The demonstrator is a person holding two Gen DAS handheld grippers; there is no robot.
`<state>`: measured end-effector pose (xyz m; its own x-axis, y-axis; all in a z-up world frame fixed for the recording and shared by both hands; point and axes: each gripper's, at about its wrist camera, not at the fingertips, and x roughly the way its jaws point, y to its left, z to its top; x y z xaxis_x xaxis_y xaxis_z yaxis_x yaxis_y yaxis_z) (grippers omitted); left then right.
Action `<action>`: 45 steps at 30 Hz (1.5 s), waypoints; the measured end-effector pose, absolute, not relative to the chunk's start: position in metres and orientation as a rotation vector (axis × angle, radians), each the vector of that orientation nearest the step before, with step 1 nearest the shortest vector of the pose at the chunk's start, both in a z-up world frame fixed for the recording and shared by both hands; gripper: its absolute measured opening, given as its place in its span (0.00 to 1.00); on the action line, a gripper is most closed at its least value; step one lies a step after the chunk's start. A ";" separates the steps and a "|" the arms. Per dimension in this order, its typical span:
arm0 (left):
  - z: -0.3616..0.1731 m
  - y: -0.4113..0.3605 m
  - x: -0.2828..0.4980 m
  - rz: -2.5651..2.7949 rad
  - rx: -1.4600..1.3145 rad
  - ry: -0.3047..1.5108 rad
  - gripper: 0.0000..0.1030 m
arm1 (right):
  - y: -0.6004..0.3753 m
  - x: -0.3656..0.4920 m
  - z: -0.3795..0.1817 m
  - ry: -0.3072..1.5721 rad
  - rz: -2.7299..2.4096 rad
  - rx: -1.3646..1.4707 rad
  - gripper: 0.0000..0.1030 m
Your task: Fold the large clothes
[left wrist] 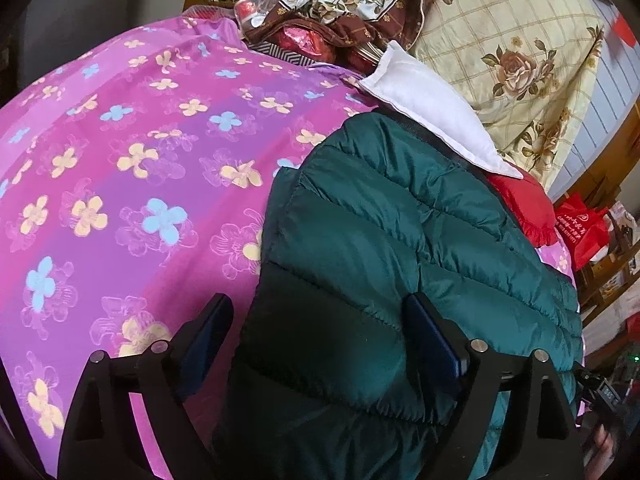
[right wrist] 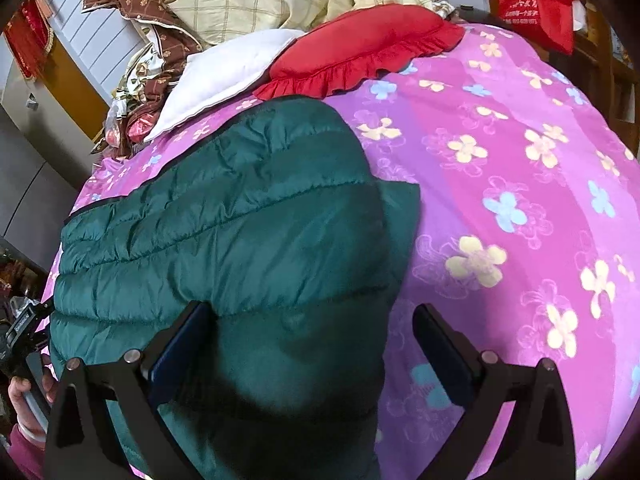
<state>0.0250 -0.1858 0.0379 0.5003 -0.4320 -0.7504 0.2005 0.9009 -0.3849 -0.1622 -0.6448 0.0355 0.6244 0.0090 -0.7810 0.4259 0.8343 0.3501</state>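
Plainly, jacket: a dark green quilted puffer jacket point(left wrist: 400, 248) lay folded into a bundle on the pink flowered bedspread point(left wrist: 120, 160), its far end just beside a white pillow point(left wrist: 432, 120) and a red frilled cushion point(right wrist: 360, 52)
Left gripper: the left gripper point(left wrist: 320, 344) stood with its tongs wide apart, one on each side of the jacket's near left edge; neither pad pressed on the cloth
Right gripper: the right gripper point(right wrist: 312, 344) likewise stood spread over the near right edge; one finger sat over the jacket, the other over the bedspread; nothing was clamped
Handling: probably light, soft and springy (the padding looked full of air); the shiny shell seemed slippery, so a fold would likely spring open
Where to hold: judged best at a stitched seam or hem edge, pinching through both layers; the puffed middle offered little to bite
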 end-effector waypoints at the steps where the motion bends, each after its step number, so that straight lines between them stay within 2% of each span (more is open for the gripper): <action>1: 0.037 -0.186 0.026 -0.393 -0.267 0.979 0.69 | -0.646 -0.162 0.034 0.870 -0.247 0.553 1.00; 12: 0.013 -0.177 0.047 -0.480 -0.431 1.100 0.80 | -0.663 -0.144 0.012 0.903 -0.123 0.623 1.00; 18: 0.012 -0.181 0.047 -0.494 -0.434 1.092 0.81 | -0.661 -0.138 0.012 0.904 -0.100 0.603 1.00; 20: 0.012 -0.182 0.047 -0.507 -0.430 1.098 0.77 | -0.661 -0.138 0.012 0.901 -0.097 0.604 1.00; 22: 0.012 -0.184 0.048 -0.557 -0.455 1.111 0.56 | -0.660 -0.138 0.012 0.903 -0.078 0.610 1.00; 24: 0.016 -0.187 0.046 -0.562 -0.432 1.099 0.46 | -0.655 -0.137 0.012 0.902 -0.052 0.610 0.96; 28: 0.031 -0.195 0.034 -0.561 -0.343 1.043 0.25 | -0.646 -0.141 0.018 0.869 -0.033 0.608 0.78; 31: 0.042 -0.195 0.024 -0.558 -0.310 1.012 0.16 | -0.641 -0.147 0.025 0.849 -0.028 0.600 0.64; 35: 0.058 -0.188 0.009 -0.570 -0.313 0.989 0.11 | -0.636 -0.159 0.039 0.817 -0.028 0.581 0.48; 38: 0.069 -0.183 -0.002 -0.585 -0.319 0.983 0.10 | -0.630 -0.171 0.054 0.794 -0.016 0.580 0.43; 45: 0.087 -0.158 -0.054 -0.627 -0.295 0.998 0.09 | -0.609 -0.213 0.081 0.777 0.021 0.579 0.42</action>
<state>-0.0542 -0.1578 0.0874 0.3871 -0.6136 -0.6882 0.3536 0.7882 -0.5037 -0.2133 -0.6087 0.0812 0.7206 0.2259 -0.6555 0.1903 0.8447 0.5003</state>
